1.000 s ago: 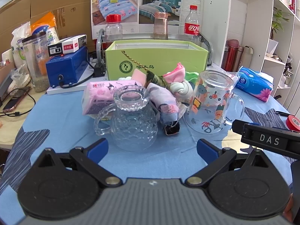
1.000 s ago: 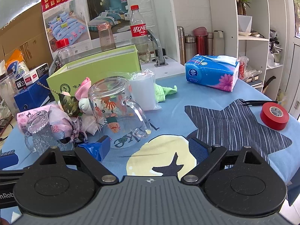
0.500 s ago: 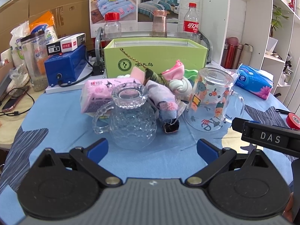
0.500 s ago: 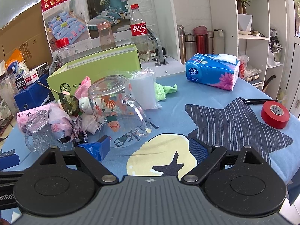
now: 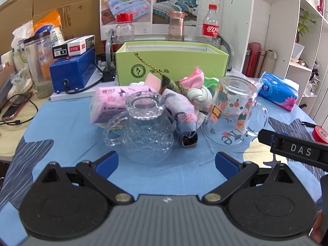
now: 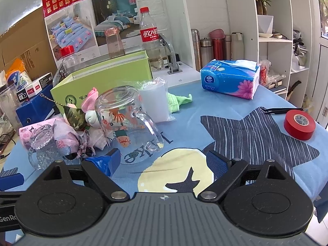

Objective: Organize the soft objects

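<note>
A heap of soft things lies in front of the open green box (image 5: 172,61): a pink tissue pack (image 5: 110,102), a rolled patchwork cloth (image 5: 182,112), a pink sock (image 5: 193,78), a white knotted toy (image 5: 199,95) and a leaf-print pouch (image 6: 74,115). A green cloth (image 6: 178,101) lies behind a bagged white roll (image 6: 155,100). My left gripper (image 5: 167,162) stands open just short of the textured glass cup (image 5: 146,127). My right gripper (image 6: 164,161) is open near the printed glass mug (image 6: 125,121). Both hold nothing.
A blue tissue box (image 6: 231,79), red tape roll (image 6: 299,124) and black tweezers (image 6: 283,109) sit to the right. Bottles, a blue device (image 5: 71,69) and jars stand behind the box. White shelves (image 6: 276,30) rise on the right. A blue star-print cloth (image 6: 246,127) covers the table.
The left wrist view has shifted slightly, so the cup and heap sit a little further left and lower. The right gripper has hardly moved. Nothing was taken hold of.
</note>
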